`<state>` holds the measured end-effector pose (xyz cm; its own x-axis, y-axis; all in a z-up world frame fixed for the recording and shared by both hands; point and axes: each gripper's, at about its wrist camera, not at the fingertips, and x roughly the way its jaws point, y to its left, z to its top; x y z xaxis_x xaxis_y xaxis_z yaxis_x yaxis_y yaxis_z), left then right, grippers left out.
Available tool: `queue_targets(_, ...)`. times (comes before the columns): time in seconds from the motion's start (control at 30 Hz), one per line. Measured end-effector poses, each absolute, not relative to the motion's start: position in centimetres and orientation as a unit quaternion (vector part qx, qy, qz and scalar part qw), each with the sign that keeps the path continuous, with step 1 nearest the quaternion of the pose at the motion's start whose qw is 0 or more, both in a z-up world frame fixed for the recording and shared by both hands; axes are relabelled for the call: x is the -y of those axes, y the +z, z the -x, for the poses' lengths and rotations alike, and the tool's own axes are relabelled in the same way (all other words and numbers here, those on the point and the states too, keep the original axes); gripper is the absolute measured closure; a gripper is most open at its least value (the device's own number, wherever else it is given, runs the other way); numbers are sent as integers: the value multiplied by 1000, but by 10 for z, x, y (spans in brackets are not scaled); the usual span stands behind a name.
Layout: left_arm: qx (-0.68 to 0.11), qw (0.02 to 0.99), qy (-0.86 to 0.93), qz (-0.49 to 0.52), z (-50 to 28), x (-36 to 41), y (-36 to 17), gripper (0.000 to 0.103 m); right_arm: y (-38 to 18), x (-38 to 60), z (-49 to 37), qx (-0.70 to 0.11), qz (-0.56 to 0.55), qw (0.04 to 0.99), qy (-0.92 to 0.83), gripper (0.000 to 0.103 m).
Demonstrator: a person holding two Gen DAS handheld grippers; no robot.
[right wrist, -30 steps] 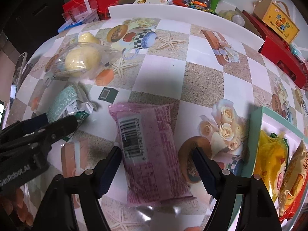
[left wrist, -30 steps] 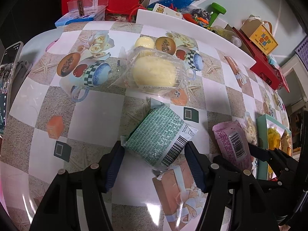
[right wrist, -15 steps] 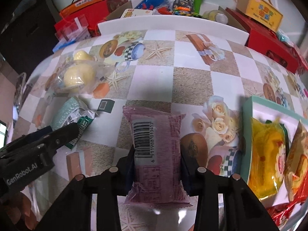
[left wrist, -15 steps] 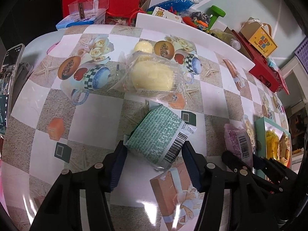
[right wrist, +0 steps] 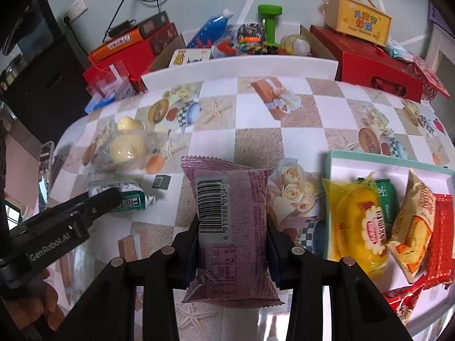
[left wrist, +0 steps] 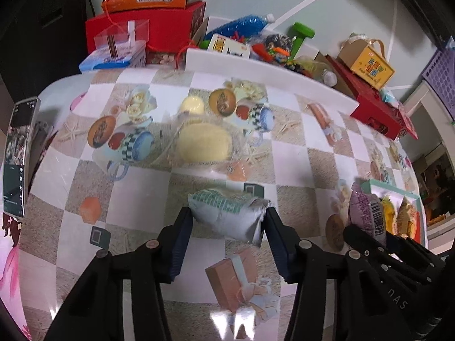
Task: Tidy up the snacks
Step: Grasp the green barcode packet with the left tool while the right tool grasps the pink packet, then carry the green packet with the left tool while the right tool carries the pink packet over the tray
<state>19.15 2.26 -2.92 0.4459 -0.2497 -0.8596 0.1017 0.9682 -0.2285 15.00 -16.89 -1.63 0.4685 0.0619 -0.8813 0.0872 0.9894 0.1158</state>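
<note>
Both packs now lifted: left tongs point(left wrist: 227, 221) clamp green pack point(left wrist: 227, 213), right tongs point(right wrist: 231, 233) clamp purple pack point(right wrist: 230, 227), heading for tray point(right wrist: 384, 162) beside it.

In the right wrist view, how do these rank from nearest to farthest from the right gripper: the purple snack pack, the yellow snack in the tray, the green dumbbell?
1. The purple snack pack, clamped between the right gripper's fingers.
2. The yellow snack, to the right, lying in the tray.
3. The green dumbbell, far back, behind the white board.
</note>
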Motion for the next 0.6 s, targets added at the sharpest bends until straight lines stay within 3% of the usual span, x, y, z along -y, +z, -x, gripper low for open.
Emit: queue_targets(0.6, -474, 869, -122, 71, -184, -9, 4, 51, 3, 188, -141, -492, -103, 864, -2, 61)
